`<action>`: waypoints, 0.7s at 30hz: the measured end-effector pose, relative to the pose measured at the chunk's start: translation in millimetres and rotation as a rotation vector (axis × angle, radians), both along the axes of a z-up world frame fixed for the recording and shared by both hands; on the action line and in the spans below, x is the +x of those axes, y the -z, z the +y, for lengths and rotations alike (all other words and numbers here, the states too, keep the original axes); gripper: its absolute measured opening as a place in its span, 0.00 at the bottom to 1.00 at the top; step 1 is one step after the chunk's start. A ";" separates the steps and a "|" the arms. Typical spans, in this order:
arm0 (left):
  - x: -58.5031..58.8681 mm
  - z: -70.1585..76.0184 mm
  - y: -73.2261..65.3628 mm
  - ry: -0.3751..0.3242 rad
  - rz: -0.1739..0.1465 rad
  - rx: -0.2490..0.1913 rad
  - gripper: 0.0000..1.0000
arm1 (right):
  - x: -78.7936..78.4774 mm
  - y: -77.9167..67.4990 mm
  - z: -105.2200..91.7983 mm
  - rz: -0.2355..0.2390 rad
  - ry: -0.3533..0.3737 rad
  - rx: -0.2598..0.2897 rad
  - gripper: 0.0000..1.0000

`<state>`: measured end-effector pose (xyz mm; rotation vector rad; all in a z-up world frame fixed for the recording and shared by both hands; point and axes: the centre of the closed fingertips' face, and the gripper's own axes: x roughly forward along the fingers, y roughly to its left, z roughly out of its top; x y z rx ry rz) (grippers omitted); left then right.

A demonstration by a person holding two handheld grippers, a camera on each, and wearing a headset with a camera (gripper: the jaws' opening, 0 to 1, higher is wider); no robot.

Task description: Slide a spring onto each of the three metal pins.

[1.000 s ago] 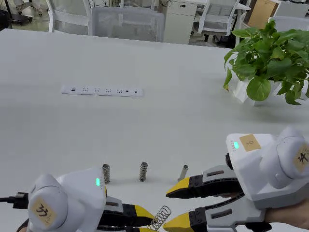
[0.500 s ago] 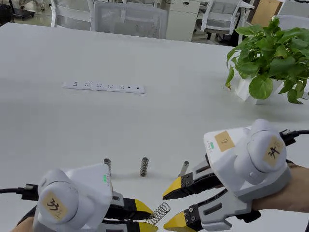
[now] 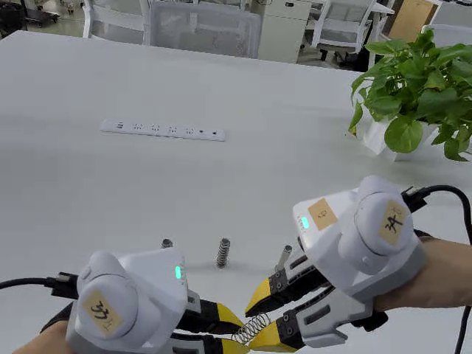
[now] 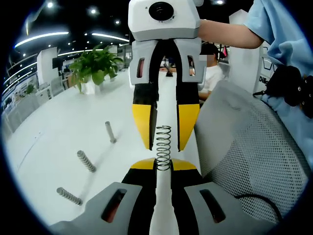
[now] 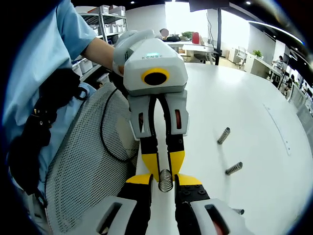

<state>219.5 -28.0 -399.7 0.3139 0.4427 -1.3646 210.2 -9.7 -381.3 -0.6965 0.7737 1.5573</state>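
On left claw [image 3: 236,332]: tag [image 3: 102,310] reads 33; spring [image 3: 252,328] pinched.

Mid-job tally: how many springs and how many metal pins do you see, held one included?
Springs: 3, two on pins, one held by the left gripper
Metal pins: 3, one bare
Total: 6

Bare pin [image 3: 283,257] stands slightly tilted. Left of it, middle pin [image 3: 223,252] and end pin [image 3: 167,243] each carry a spring. Loose spring [image 3: 251,328] lies level on its near side, nipped by left gripper [image 3: 234,332].
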 end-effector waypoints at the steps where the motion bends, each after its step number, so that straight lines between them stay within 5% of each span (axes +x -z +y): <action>1: -0.3 -0.3 0.1 0.001 0.001 0.000 0.06 | -0.8 0.6 0.2 0.003 -0.004 -0.002 0.14; 21: -5.5 -3.7 -1.0 0.008 0.017 -0.009 0.06 | -4.4 7.9 -1.3 0.002 -0.040 -0.040 0.08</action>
